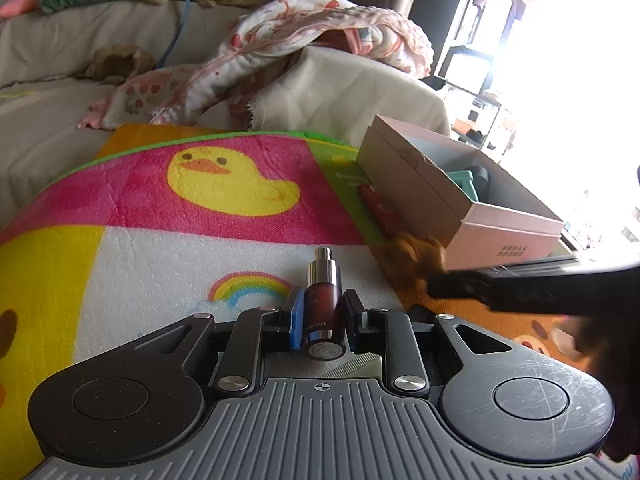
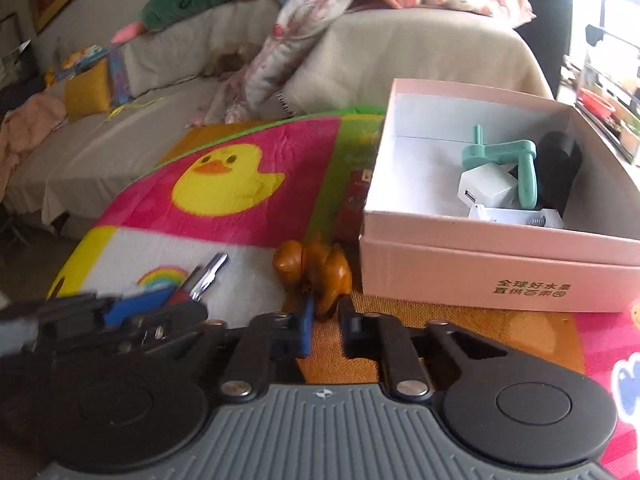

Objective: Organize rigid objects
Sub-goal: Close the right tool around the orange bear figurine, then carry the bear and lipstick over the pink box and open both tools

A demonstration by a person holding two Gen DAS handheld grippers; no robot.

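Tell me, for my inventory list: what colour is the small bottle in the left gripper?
Dark red bottle with a silver pump; clearest in the left wrist view.

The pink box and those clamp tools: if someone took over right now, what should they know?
Left tool: shut on the dark red pump bottle with a silver nozzle, just above the colourful duck-print play mat.
Right tool: jaws close together at the small brown wooden animal figurine on the mat beside the box; whether they grip it cannot be told.
Open pink cardboard box: already holds a mint-green plastic crank, a white USB charger cube, a black cylinder and a flat white piece.
Left: bottle and figurine into the box.
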